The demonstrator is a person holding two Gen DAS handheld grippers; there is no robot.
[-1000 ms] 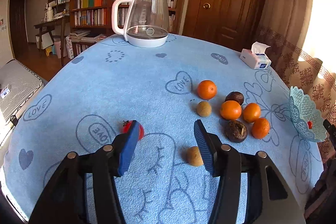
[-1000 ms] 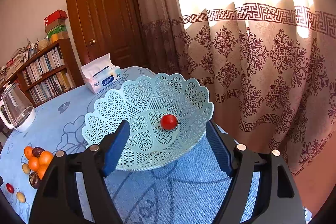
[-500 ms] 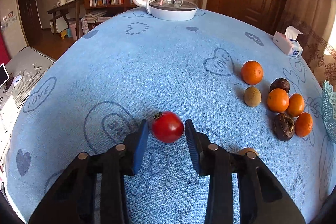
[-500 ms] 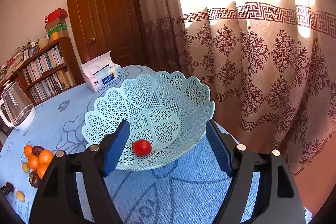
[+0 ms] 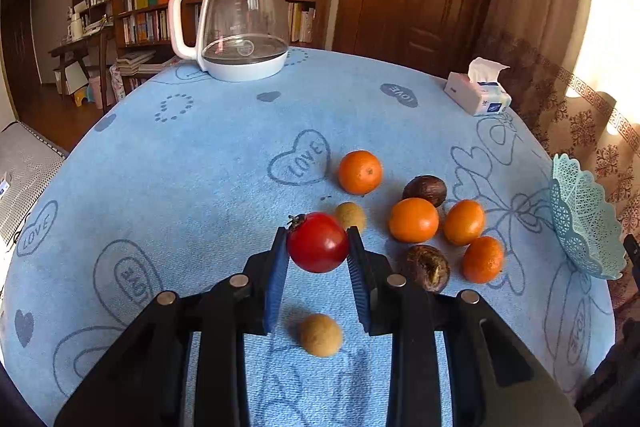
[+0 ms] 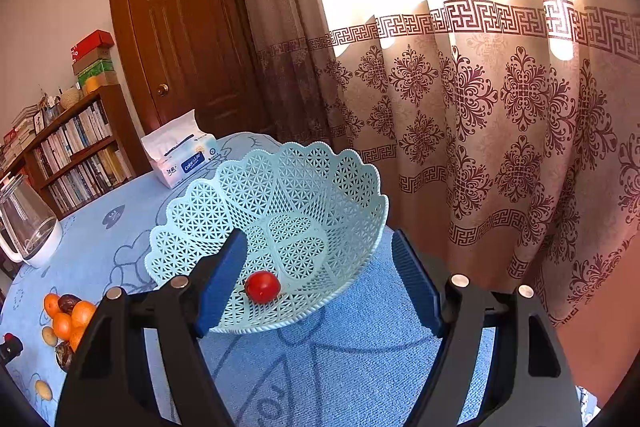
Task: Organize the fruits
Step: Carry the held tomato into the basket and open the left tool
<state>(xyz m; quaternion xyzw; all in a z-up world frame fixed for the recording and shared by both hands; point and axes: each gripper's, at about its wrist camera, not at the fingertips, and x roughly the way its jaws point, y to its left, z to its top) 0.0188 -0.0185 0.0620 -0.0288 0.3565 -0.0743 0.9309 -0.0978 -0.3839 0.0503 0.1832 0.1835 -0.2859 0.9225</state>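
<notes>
Left wrist view: the left tongs (image 5: 318, 247) are closed on a red tomato (image 5: 318, 242), one blue pad pressed to each side of it, and the fruit appears to be held clear of the blue cloth rather than resting on it. Gripping it across the middle keeps the round, smooth skin from slipping out forward.

Just under the tongs lies a small tan fruit (image 5: 321, 334), and another tan fruit (image 5: 350, 215) sits just behind the tomato. To their right the loose fruit is bunched near the right edge of the bench (image 5: 180, 187): four oranges, the farthest of them (image 5: 360, 172) nearest the middle, and two dark brown fruits, one of them (image 5: 427, 267) close to the right pad. The cluster lies between the tongs and the pale lattice basket (image 5: 580, 223) at the bench's right edge, so the carry is likely short.

In the right wrist view the right tongs (image 6: 320, 283) stand wide open and hold nothing, framing the basket (image 6: 280, 183), which is tipped toward that camera and already has one tomato (image 6: 262, 286) low in it. A tissue pack (image 5: 478, 93) and glass kettle (image 5: 240, 27) stand at the far edge.
</notes>
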